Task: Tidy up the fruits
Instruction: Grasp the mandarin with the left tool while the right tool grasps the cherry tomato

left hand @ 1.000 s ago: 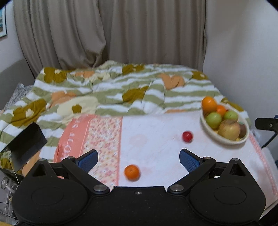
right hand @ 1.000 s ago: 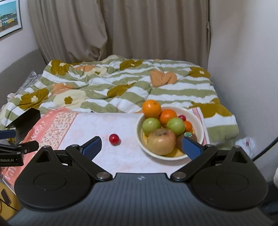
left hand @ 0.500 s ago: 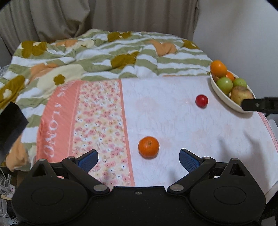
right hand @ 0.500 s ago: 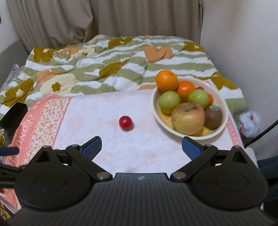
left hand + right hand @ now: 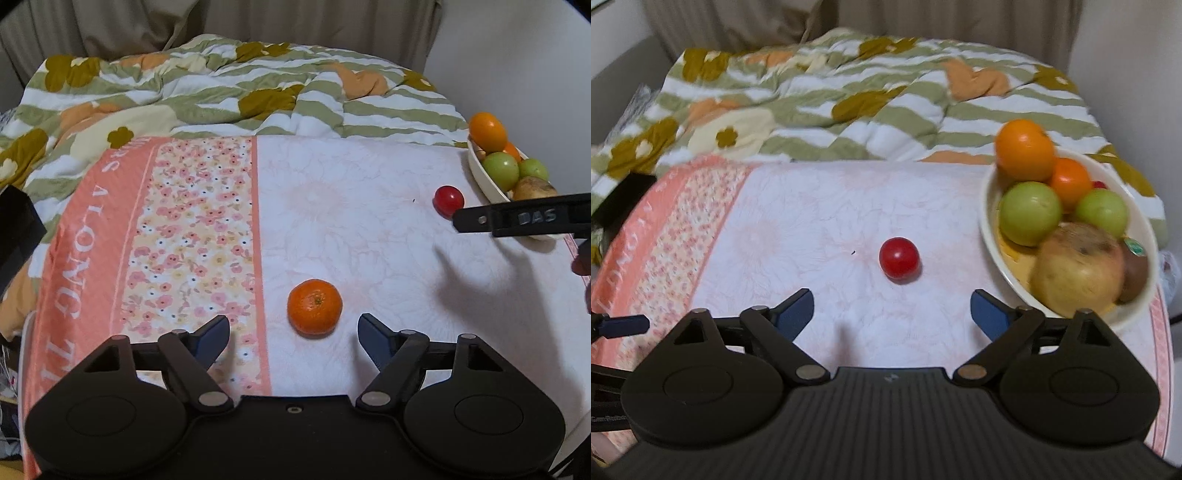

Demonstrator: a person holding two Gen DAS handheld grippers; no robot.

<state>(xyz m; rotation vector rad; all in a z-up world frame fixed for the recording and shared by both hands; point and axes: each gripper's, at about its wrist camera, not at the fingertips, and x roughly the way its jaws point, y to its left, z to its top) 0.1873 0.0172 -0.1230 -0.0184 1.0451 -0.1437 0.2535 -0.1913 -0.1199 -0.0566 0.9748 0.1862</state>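
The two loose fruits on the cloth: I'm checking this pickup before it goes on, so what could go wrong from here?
1. The left gripper is closing with the mandarin just ahead of its tips, not yet pressed; the round fruit could roll away.
2. The right gripper is open, short of the small red fruit, which a nudge could send rolling.
3. The bowl is heaped; added fruit may tumble out.

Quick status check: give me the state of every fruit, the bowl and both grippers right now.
tangerine: loose on the cloth, between the left fingers, untouched
left gripper: jaws closing, pads not yet on it
red fruit: loose on the cloth, outside the bowl
right gripper: open, empty, short of it
bowl: upright, heaped with fruit
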